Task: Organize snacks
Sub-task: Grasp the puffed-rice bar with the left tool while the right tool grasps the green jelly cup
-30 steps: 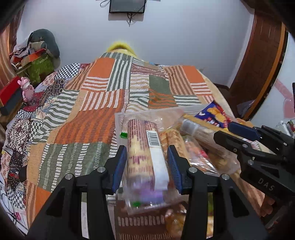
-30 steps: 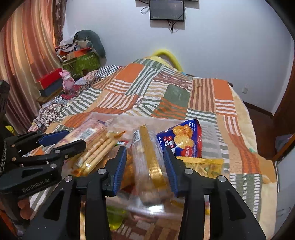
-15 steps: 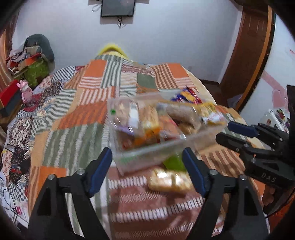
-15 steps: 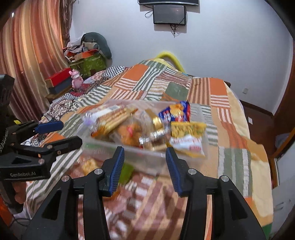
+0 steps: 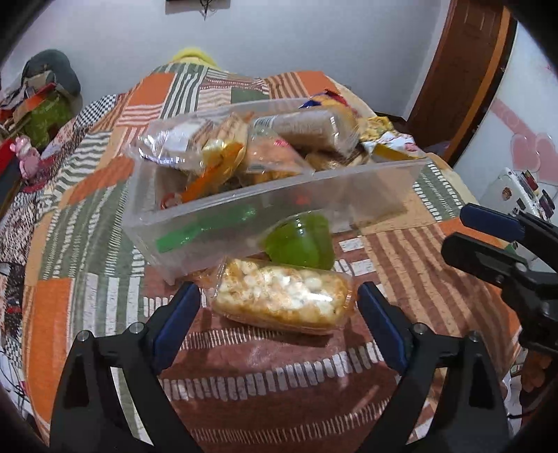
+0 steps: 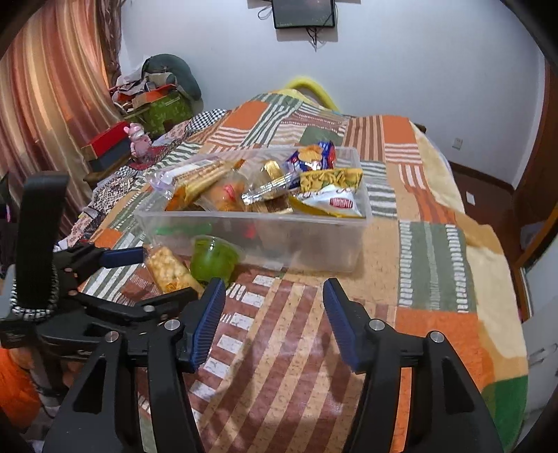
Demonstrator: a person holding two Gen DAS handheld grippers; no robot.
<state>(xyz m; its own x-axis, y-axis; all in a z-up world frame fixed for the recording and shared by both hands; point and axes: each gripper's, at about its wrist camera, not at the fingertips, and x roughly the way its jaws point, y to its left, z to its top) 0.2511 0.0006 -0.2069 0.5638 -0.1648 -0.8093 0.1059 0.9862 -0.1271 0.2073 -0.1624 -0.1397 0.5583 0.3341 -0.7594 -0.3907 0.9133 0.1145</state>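
Note:
A clear plastic bin (image 5: 348, 184) (image 6: 254, 233) full of wrapped snacks stands on the patchwork bedspread. In front of it lie a clear packet of caramel popcorn (image 5: 282, 296) (image 6: 167, 270) and a green jelly cup (image 5: 300, 240) (image 6: 212, 259). My left gripper (image 5: 279, 313) is open, its jaws on either side of the popcorn packet, not touching it. My right gripper (image 6: 272, 313) is open and empty above the bedspread, to the right of the jelly cup. It also shows at the right edge of the left wrist view (image 5: 488, 240).
The bed (image 6: 432, 251) drops off at its right edge toward a wooden door (image 5: 460, 69). Boxes, clothes and a pink toy (image 6: 139, 139) are piled at the far left beside a striped curtain (image 6: 52, 104). A screen hangs on the back wall (image 6: 303, 12).
Both grippers let go of their snack packets into the bin, opened and drew back. The left gripper has come down around the popcorn packet in front of the bin.

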